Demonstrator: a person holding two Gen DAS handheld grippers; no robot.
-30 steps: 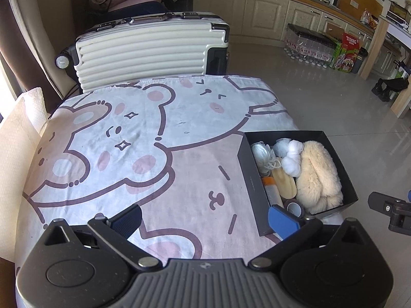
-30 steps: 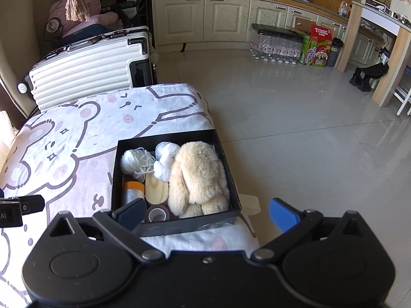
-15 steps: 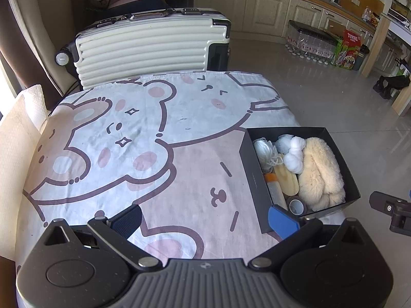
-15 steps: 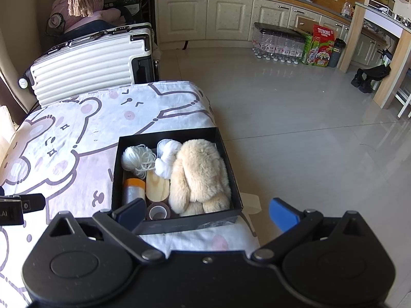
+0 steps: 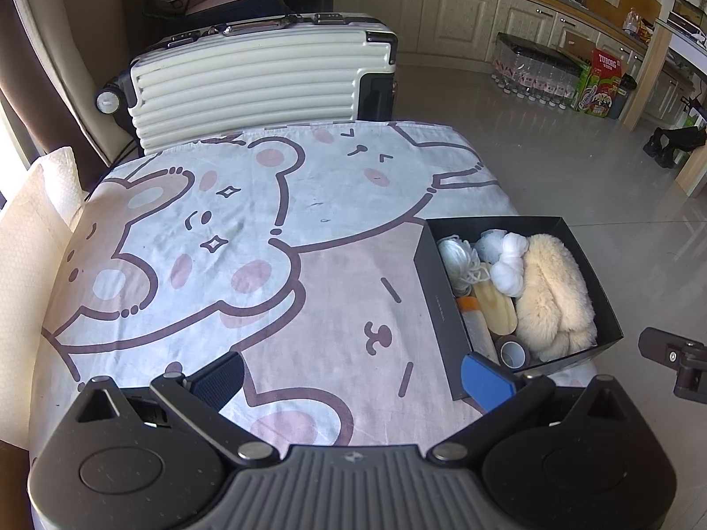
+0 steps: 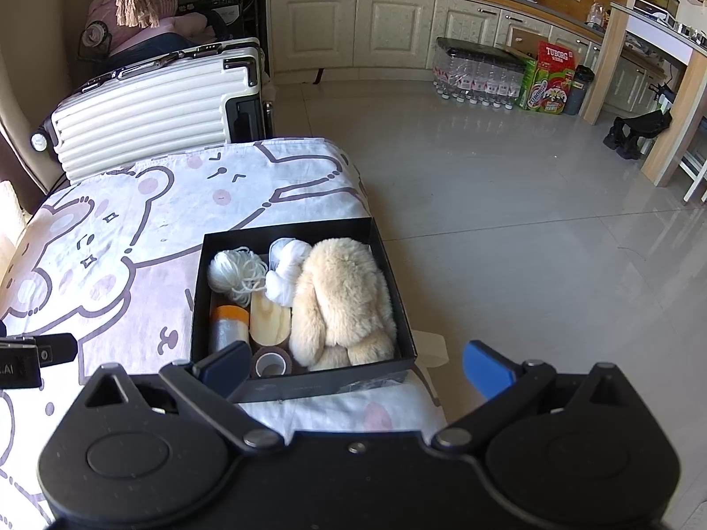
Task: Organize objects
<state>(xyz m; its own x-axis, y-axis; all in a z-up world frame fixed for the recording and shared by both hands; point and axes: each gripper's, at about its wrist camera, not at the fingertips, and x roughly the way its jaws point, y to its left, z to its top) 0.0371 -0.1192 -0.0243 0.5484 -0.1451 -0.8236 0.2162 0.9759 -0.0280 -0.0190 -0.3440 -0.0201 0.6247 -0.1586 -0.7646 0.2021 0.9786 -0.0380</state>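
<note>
A black open box (image 5: 435, 304) (image 6: 199, 282) sits at the right edge of a table covered by a bear-print cloth (image 5: 247, 238) (image 6: 132, 221). Inside lie a cream plush toy (image 5: 554, 296) (image 6: 342, 300), white yarn balls (image 5: 508, 260) (image 6: 285, 271), a white cord bundle (image 6: 236, 271), an orange-capped bottle (image 6: 227, 327), a wooden piece (image 6: 269, 322) and a tape roll (image 5: 512, 353) (image 6: 270, 363). My left gripper (image 5: 353, 373) hovers open over the cloth, left of the box. My right gripper (image 6: 355, 364) stands open above the box's near edge. Both hold nothing.
A white ribbed suitcase (image 5: 260, 84) (image 6: 146, 119) lies behind the table. Tiled floor (image 6: 508, 229) spreads to the right, with packed water bottles (image 6: 477, 75), a green carton (image 6: 548, 84) and kitchen cabinets (image 6: 375, 22) beyond. A pale textured cushion (image 5: 31, 265) borders the table's left side.
Both grippers have drawn back and up slightly, so the box and table look a little farther away. The jaws stay open and the box contents have not moved.
</note>
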